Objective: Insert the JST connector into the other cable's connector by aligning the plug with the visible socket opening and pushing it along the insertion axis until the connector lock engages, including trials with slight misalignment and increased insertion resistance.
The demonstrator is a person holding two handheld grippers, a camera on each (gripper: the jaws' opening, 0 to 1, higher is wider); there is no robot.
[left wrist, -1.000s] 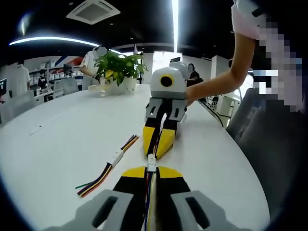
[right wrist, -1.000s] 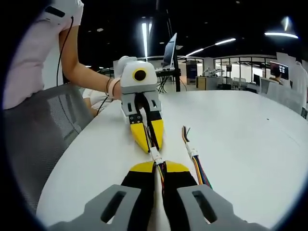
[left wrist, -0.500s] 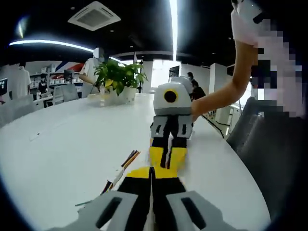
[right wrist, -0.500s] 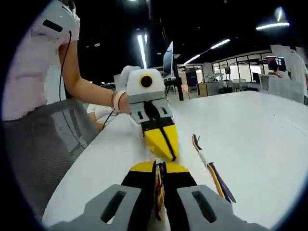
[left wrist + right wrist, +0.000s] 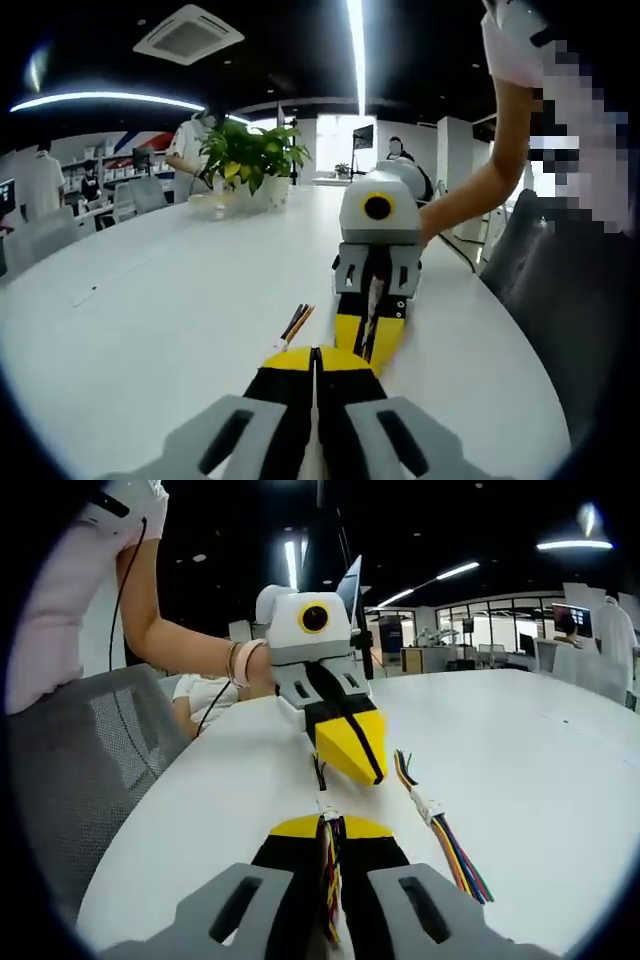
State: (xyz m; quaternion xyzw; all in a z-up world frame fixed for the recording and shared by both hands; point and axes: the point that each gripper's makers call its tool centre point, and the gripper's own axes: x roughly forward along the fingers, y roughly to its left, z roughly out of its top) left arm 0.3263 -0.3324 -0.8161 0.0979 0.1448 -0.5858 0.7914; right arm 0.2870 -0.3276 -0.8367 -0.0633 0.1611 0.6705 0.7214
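Now the two grippers face each other low over the white table [image 5: 130, 330], tip close to tip. In the left gripper view, the left gripper [image 5: 316, 352] rises from the bottom with its yellow-tipped black jaws pressed together; a thin line runs up the slit between them, but I cannot tell if it is a wire. Just beyond its tips comes the right gripper [image 5: 368, 345], held by a person's hand [image 5: 432, 215] from the far right, its jaws also closed, with dark wires running down between them. To the left of the tips, a short end of the spare cable [image 5: 295, 325] lies on the table. Farther back a potted plant [image 5: 248, 160] stands on the table. In the right gripper view, the right gripper [image 5: 329, 825] pinches a bundle of coloured wires [image 5: 329, 875] between its closed jaws, and a small white JST connector [image 5: 326, 807] stands out just past its tips. The left gripper [image 5: 366, 770] hangs above and just behind this connector, tilted, jaws together; whether it touches the connector I cannot tell. On the right of both, the spare cable [image 5: 445, 835] lies flat on the table, a white connector in its middle and coloured wires on both sides. A grey mesh chair [image 5: 90, 750] is at the left edge of the table.
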